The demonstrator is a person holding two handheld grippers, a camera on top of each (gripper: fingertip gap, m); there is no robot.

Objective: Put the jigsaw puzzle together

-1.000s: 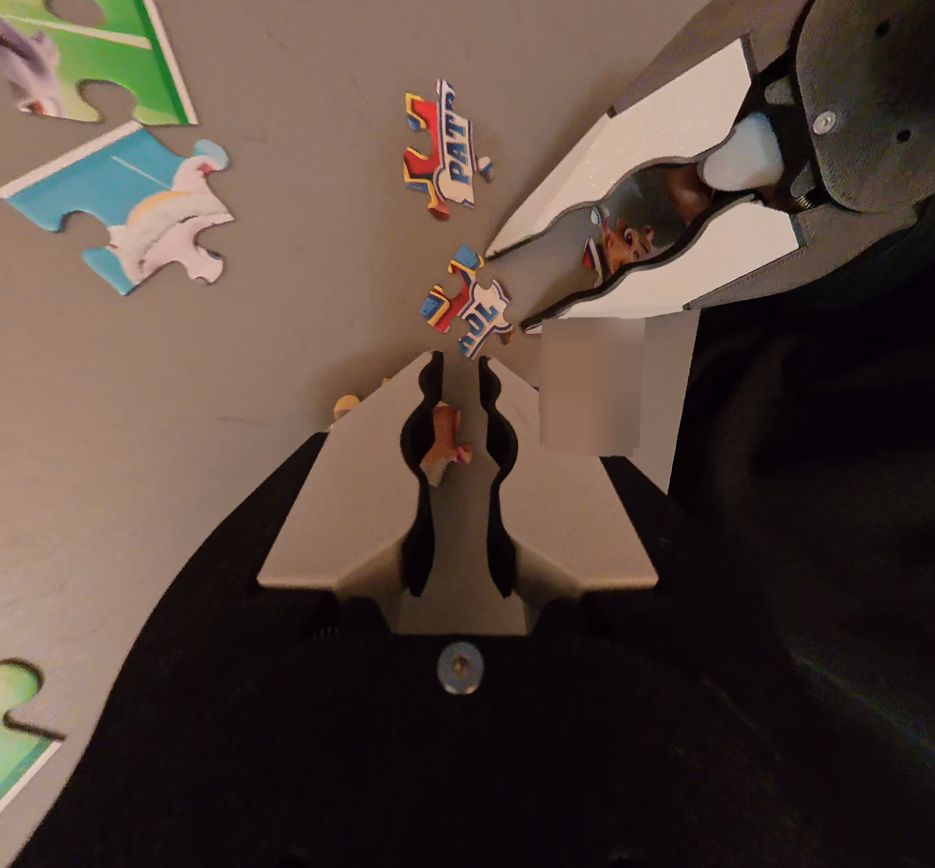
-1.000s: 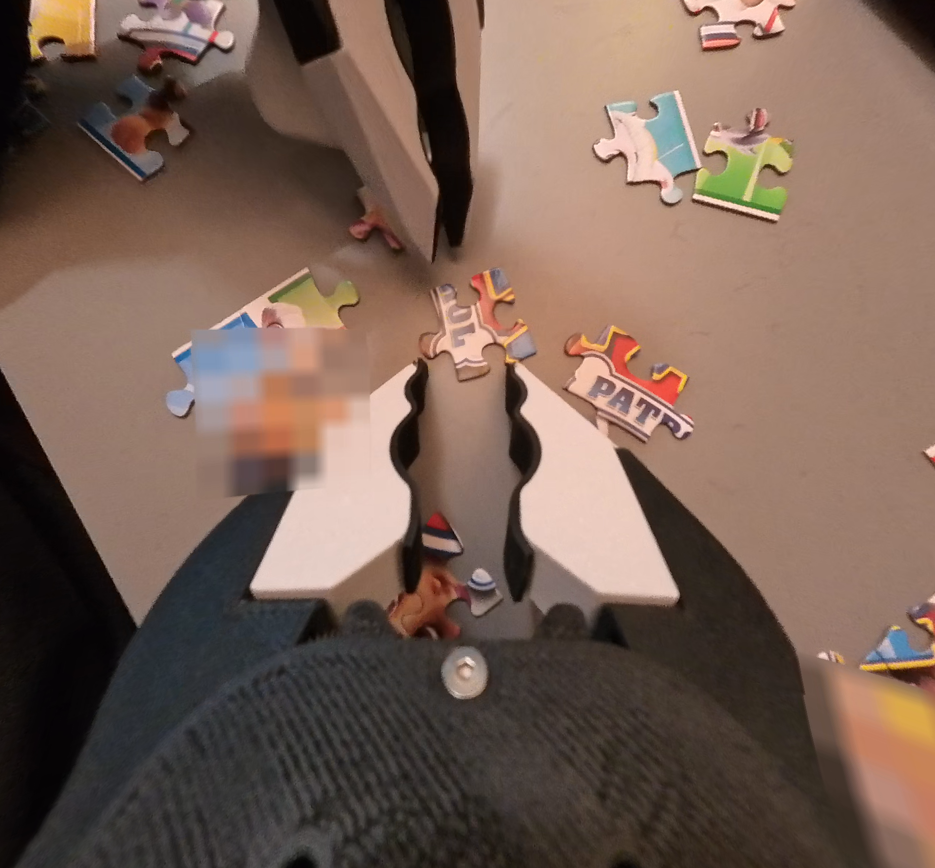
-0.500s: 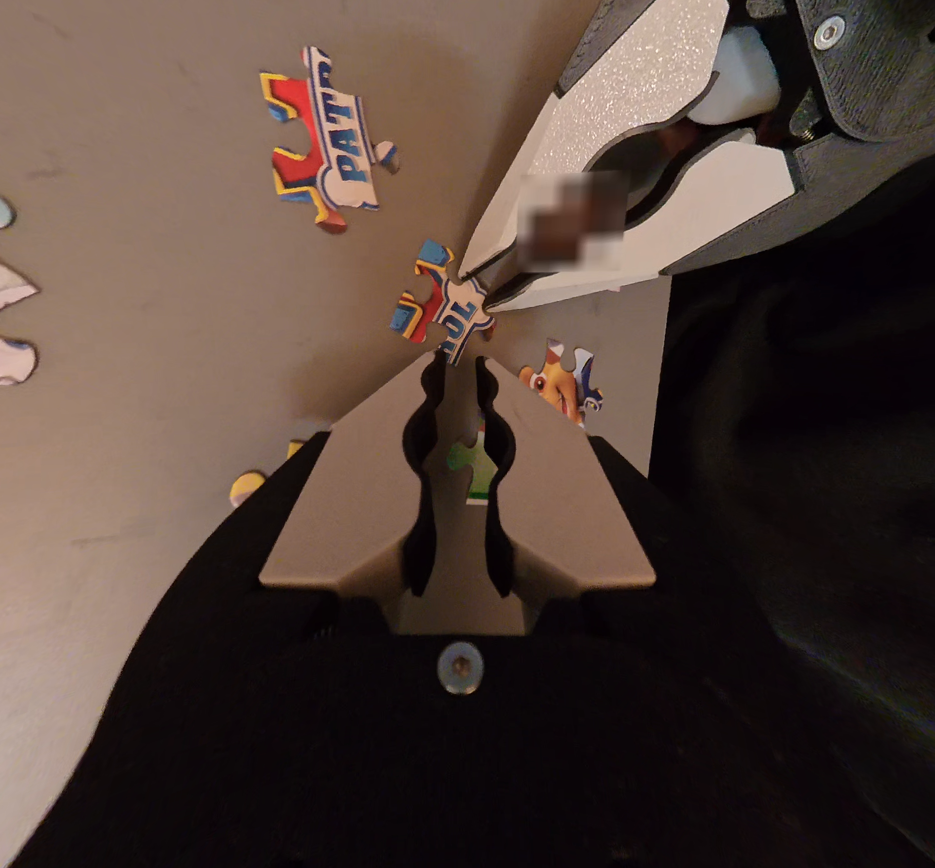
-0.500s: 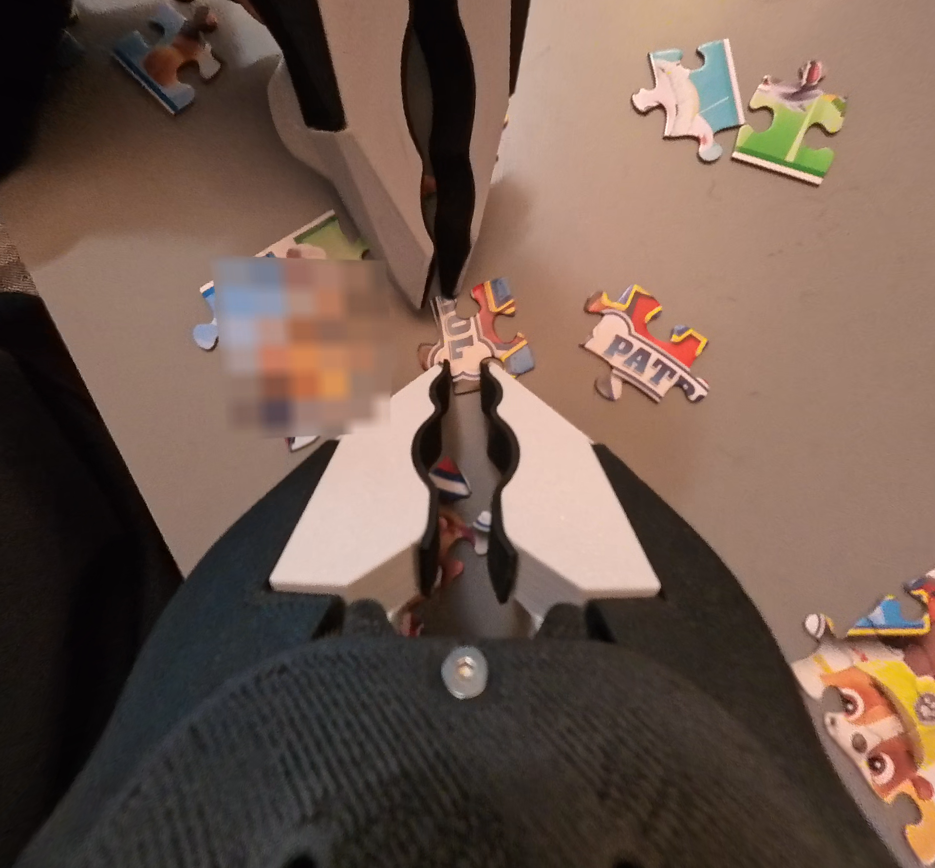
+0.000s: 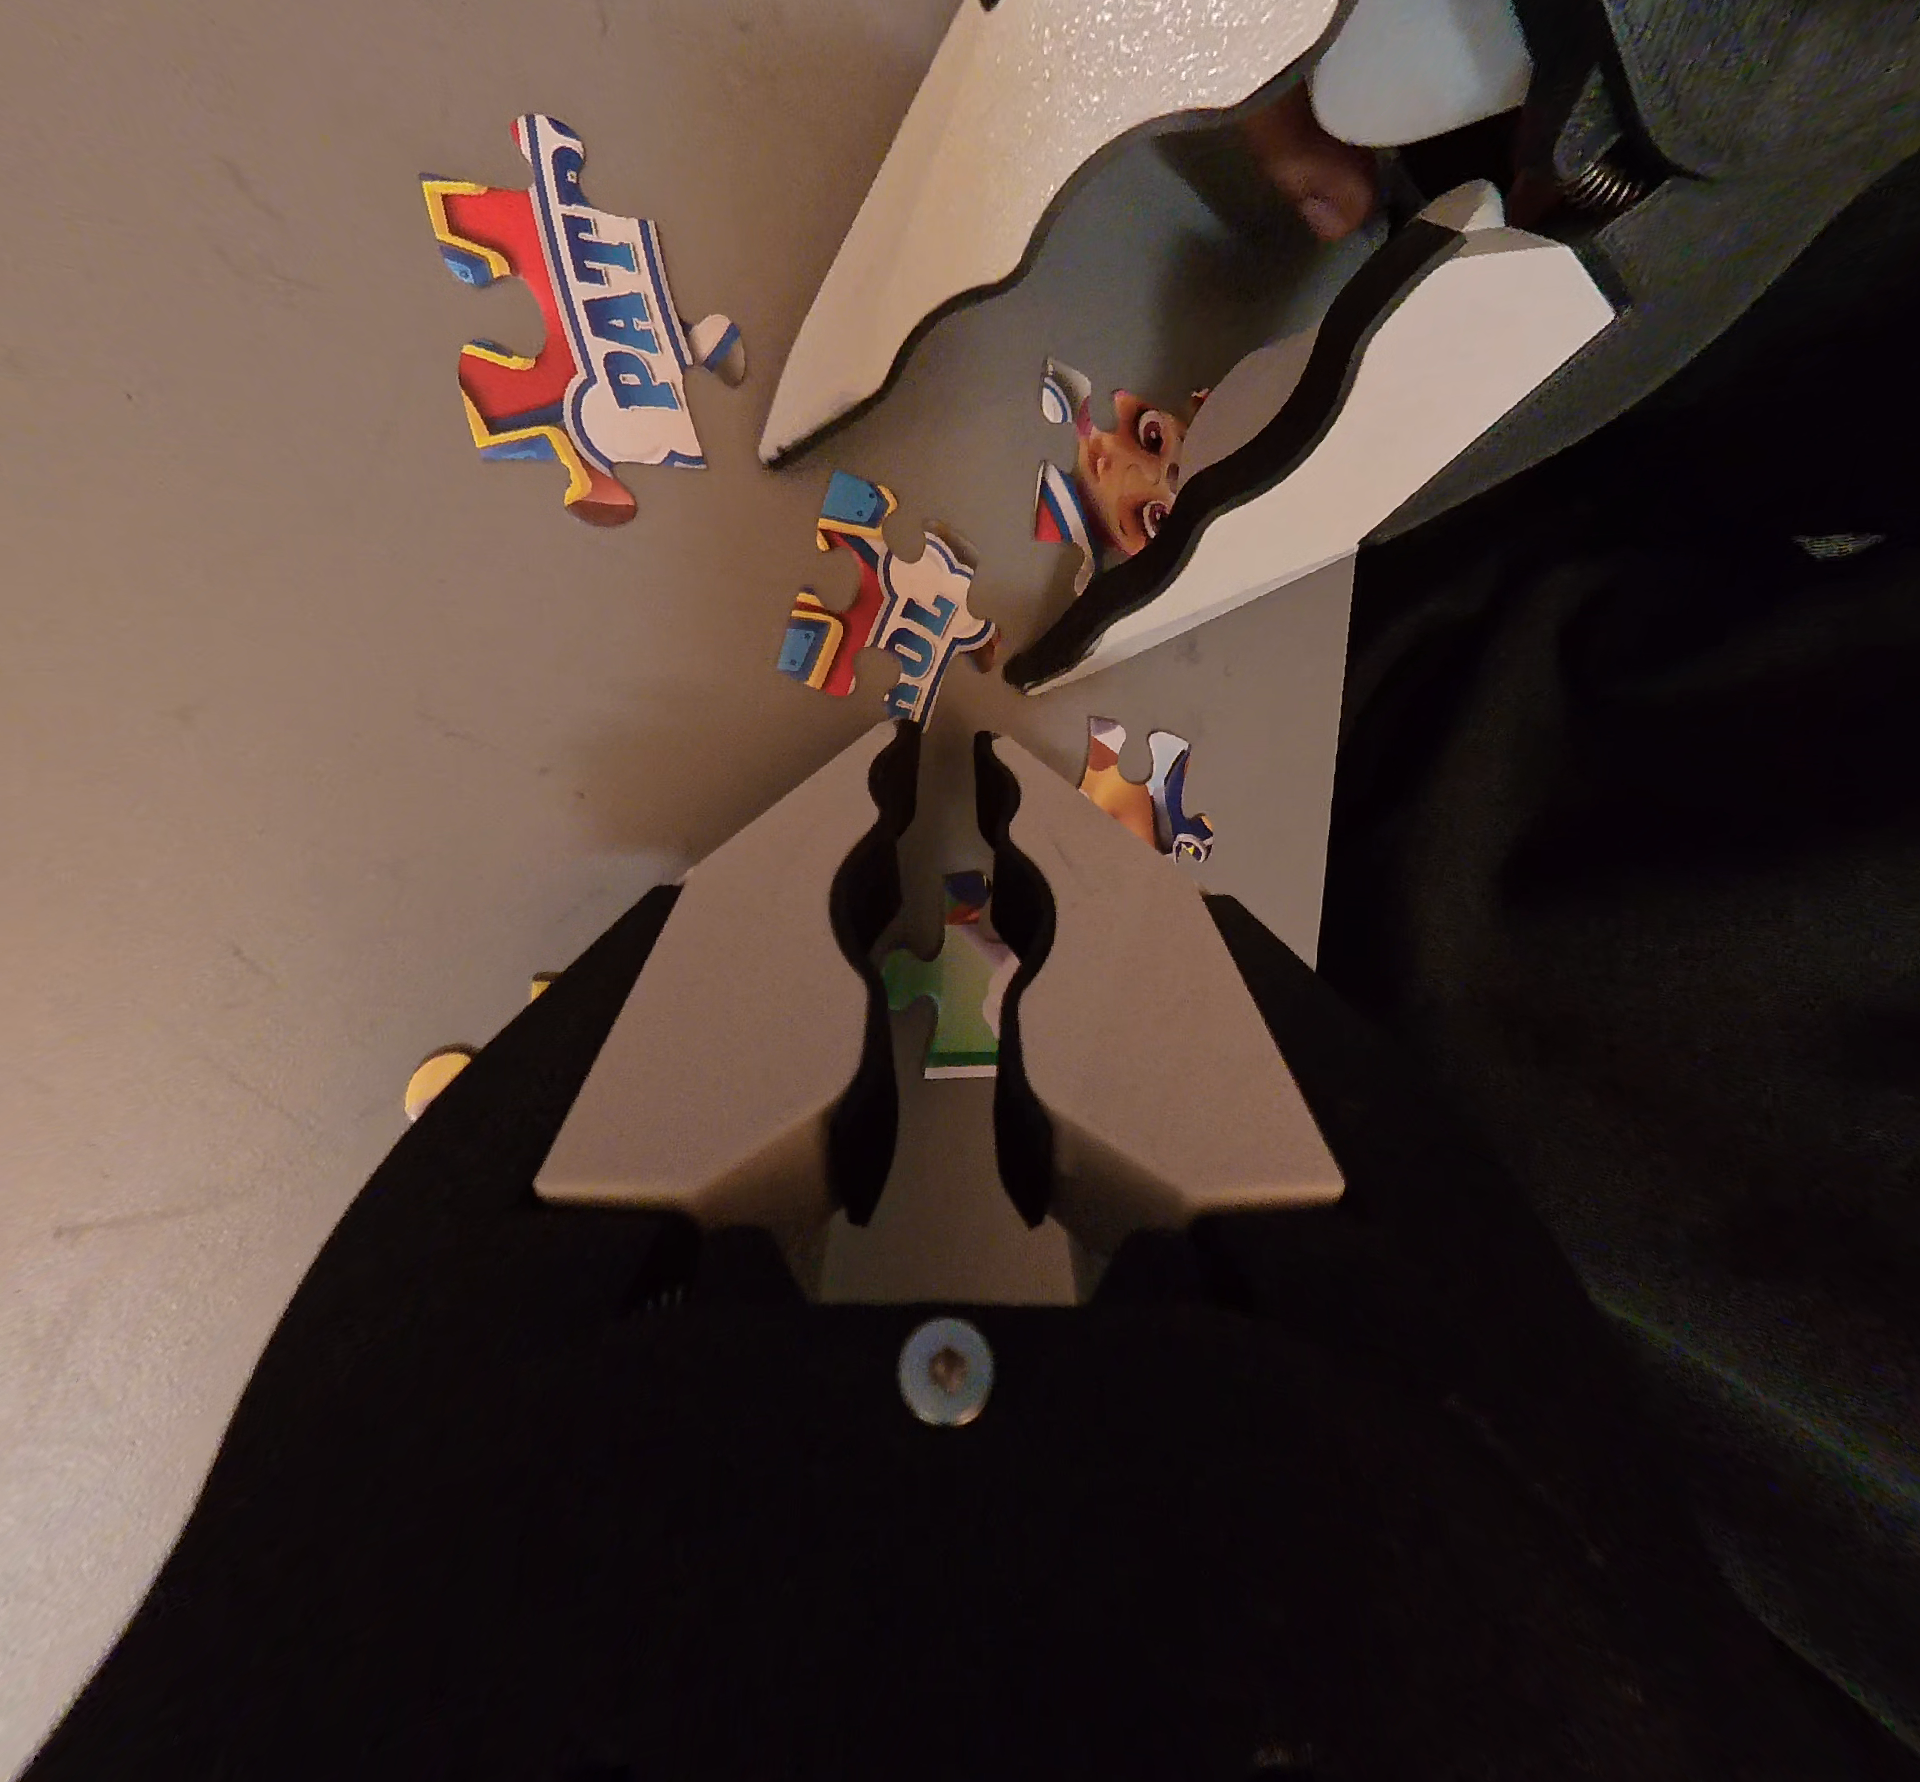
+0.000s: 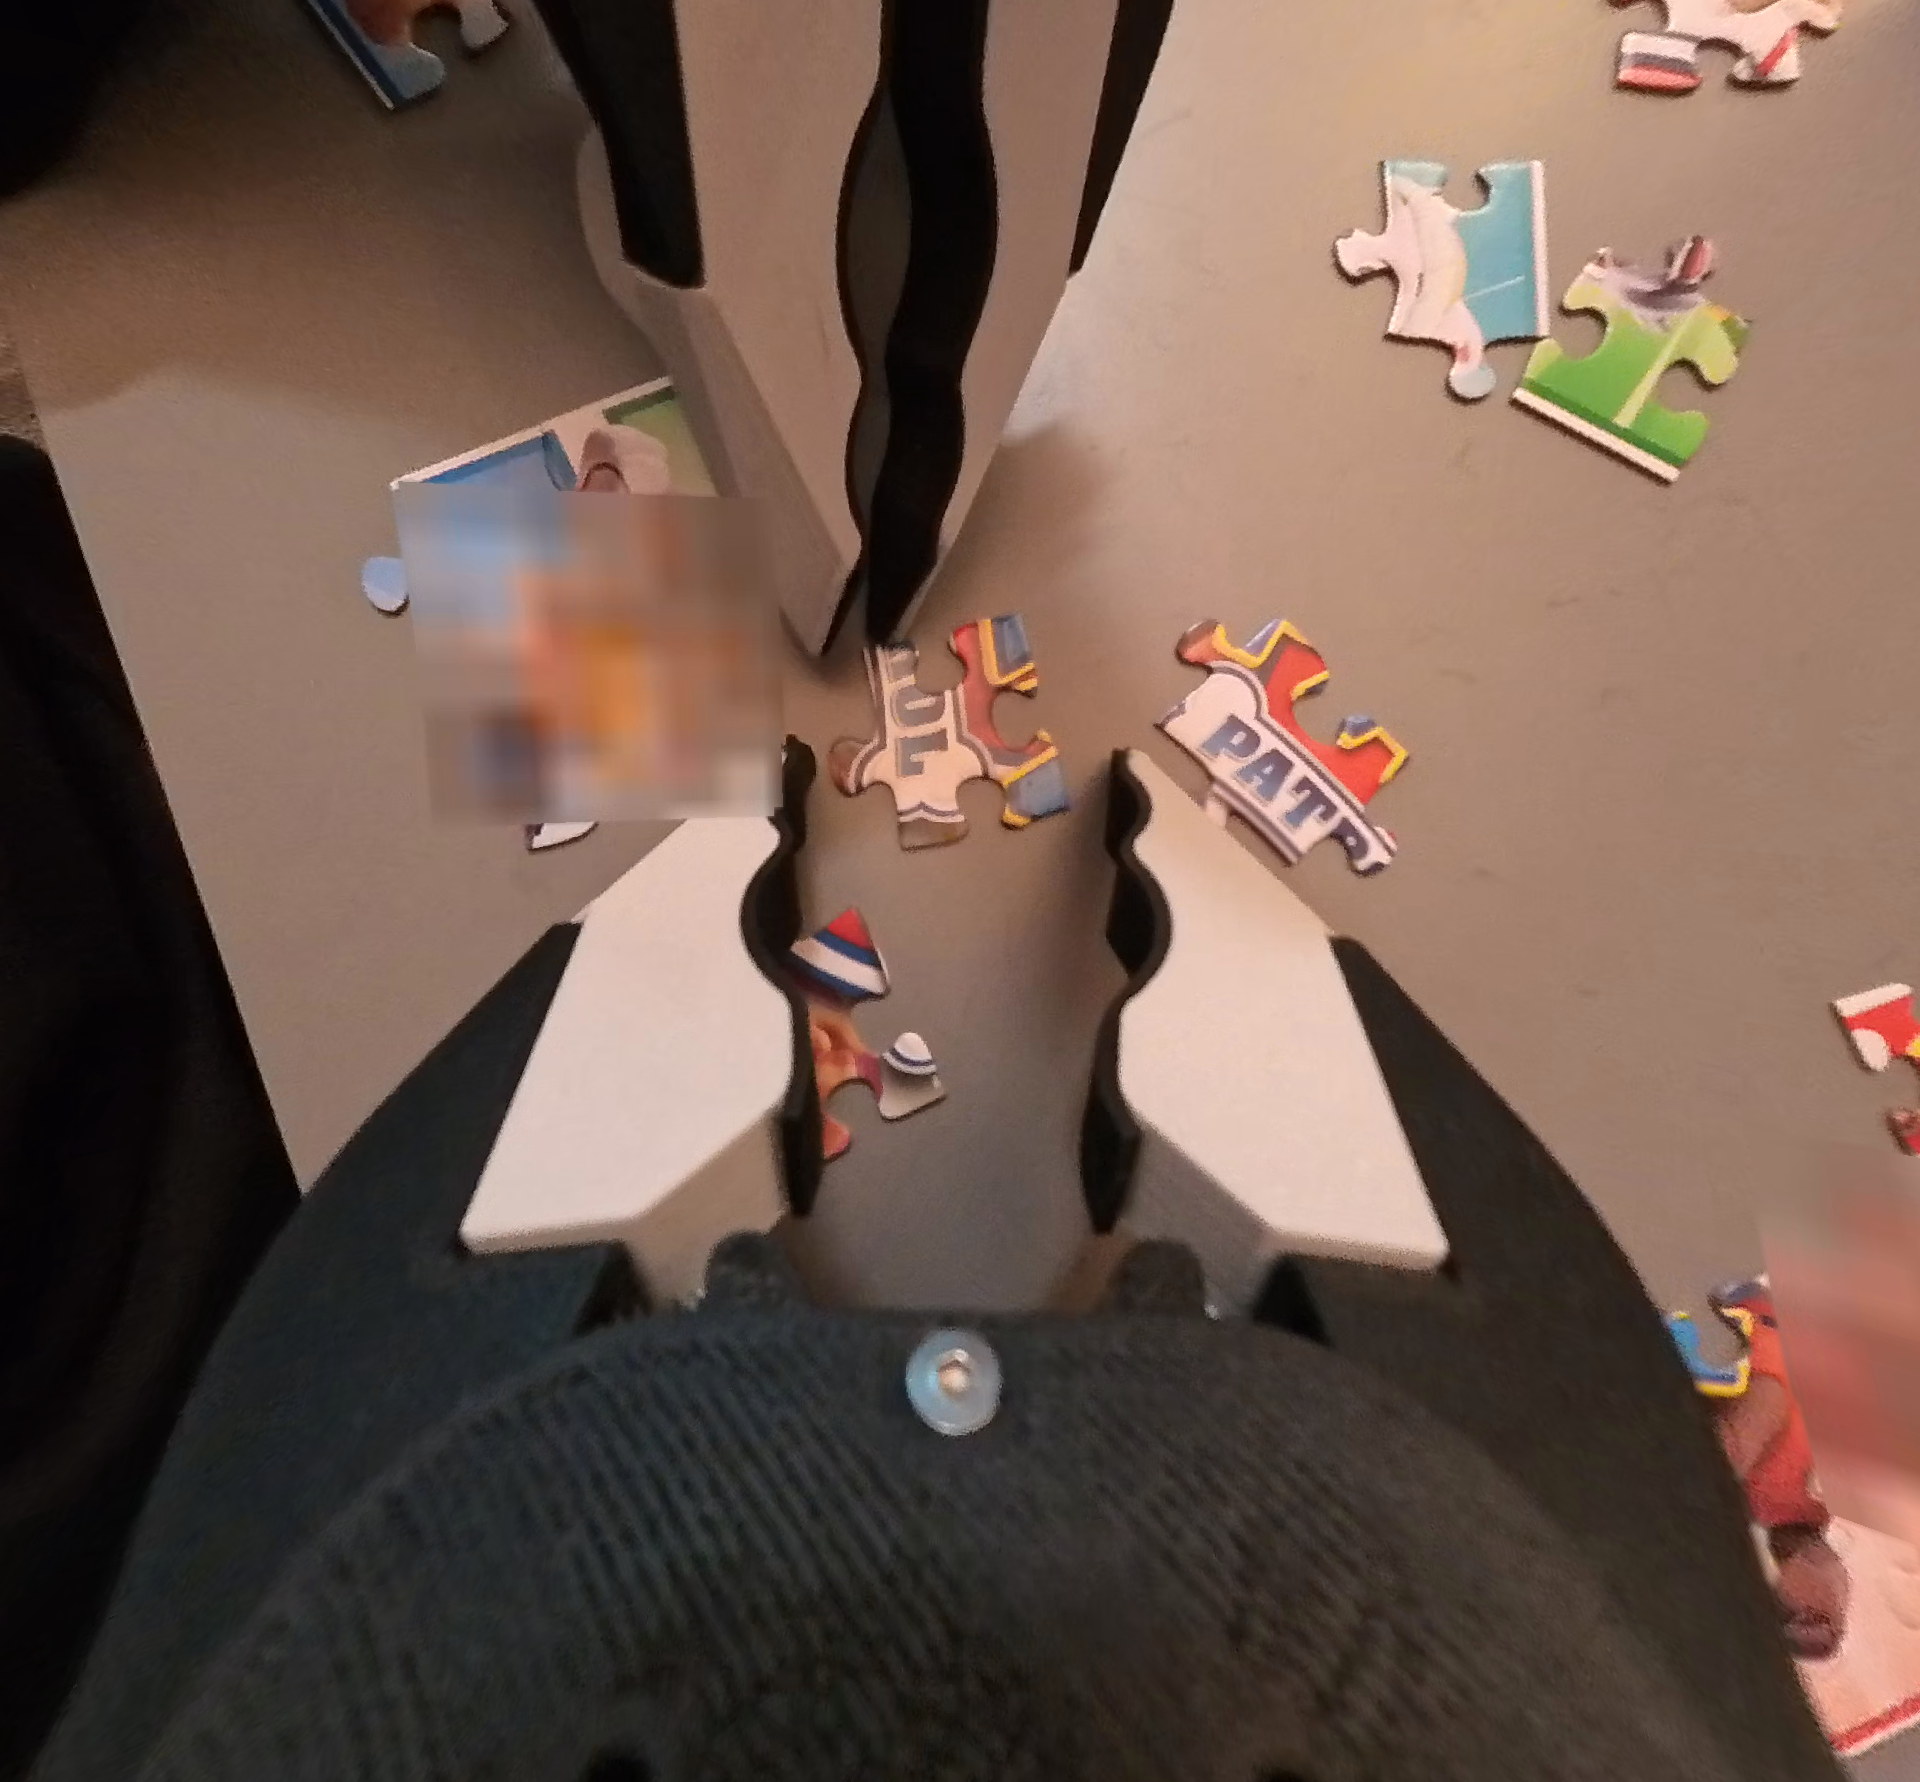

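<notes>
1. the right gripper stood wide open over the grey table, nothing pressed between its pads.
2. a piece with a red, white and blue stripe lay on the table between its fingers, partly under the left one.
3. just beyond its tips lay a red, blue and white lettered piece, flat and free of both pads.
4. the left gripper had its jaws nearly closed, a narrow slit between the tips; its left tip sat at that piece's edge, gripping nothing.
5. a green piece showed through its slit.
6. a larger red lettered piece lay just beside the right finger.
7. farther off, a blue piece and a green piece sat touching.
</notes>
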